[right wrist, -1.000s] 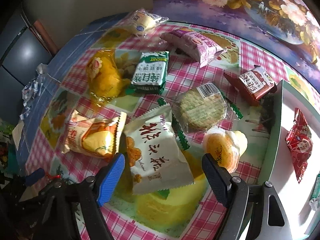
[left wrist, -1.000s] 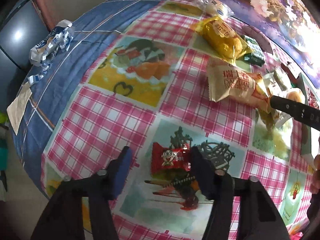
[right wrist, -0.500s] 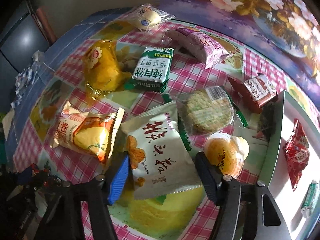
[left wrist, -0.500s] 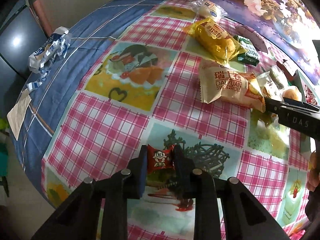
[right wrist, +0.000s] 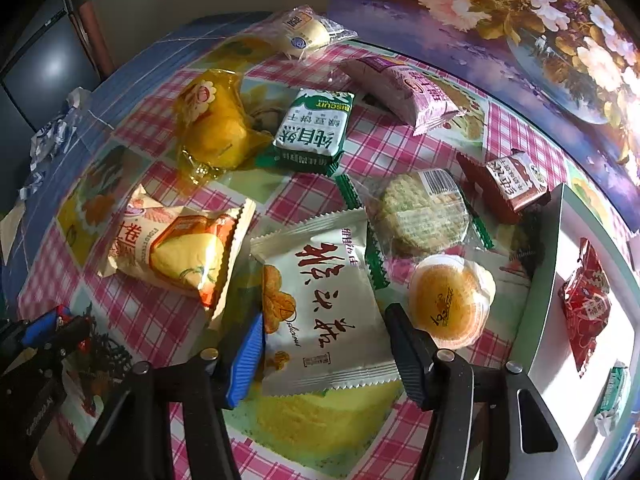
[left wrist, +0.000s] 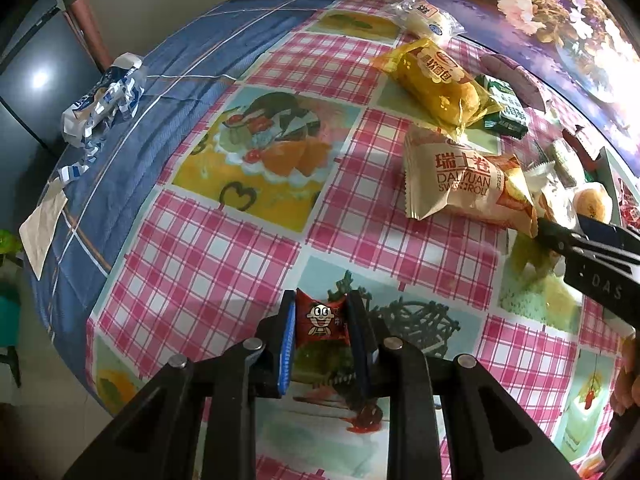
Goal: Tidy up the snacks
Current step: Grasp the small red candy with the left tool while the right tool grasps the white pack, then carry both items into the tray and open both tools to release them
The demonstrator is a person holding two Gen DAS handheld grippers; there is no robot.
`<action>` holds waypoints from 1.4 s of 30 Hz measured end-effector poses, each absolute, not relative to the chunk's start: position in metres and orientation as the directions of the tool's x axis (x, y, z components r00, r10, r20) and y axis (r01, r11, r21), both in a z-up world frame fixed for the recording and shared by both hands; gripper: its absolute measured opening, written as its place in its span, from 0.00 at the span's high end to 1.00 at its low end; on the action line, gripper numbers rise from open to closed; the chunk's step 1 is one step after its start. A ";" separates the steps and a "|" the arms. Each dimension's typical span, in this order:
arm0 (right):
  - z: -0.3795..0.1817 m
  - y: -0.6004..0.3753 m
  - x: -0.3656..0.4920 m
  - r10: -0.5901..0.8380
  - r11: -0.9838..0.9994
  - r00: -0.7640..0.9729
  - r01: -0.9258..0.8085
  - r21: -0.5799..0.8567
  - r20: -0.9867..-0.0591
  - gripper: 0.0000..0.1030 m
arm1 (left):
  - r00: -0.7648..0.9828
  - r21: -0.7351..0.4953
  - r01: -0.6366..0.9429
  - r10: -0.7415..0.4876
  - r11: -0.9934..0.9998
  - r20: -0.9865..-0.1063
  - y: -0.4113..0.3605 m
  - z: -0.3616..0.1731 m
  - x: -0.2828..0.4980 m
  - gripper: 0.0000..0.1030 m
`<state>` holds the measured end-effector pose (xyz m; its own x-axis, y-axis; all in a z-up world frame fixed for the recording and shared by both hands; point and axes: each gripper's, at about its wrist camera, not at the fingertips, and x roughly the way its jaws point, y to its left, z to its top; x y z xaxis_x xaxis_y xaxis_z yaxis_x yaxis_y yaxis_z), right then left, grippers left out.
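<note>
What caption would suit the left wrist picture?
Left gripper, jaws shut on a small red cartoon-face candy packet, above a pink checked tablecloth strewn with snacks.

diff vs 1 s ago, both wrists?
The left gripper went from open around the small red candy to shut on it. The right gripper has just been closing around the white snack pack; its blue pad touches one edge, the black pad looks just clear. The Swiss roll pack, green biscuit pack and white tray stayed put.

A home: snack packets [right wrist: 320, 308] scattered on a checked, fruit-print tablecloth [left wrist: 224, 264] beside a fridge [left wrist: 36, 92]
</note>
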<state>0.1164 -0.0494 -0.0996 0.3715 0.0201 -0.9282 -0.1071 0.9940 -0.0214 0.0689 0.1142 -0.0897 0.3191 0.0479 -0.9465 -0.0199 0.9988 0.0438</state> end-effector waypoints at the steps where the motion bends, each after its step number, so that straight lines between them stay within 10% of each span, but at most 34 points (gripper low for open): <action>1: -0.100 -0.054 0.114 0.024 0.994 0.370 -0.105 -0.017 -0.929 0.40 | 0.317 0.046 -0.021 0.050 0.999 -0.947 0.114 -0.089 0.069 0.76; 42: -0.002 -0.211 0.030 0.002 0.935 0.527 0.301 0.189 -0.850 0.40 | 0.520 0.015 0.225 -0.107 0.974 -0.847 -0.058 0.070 0.075 0.78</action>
<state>0.0304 -0.2115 -0.0023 0.5268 0.0024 -0.8500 0.3007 0.9348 0.1890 0.0751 -0.0579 0.0700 0.5199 -0.1074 -0.8475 0.2255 0.9741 0.0149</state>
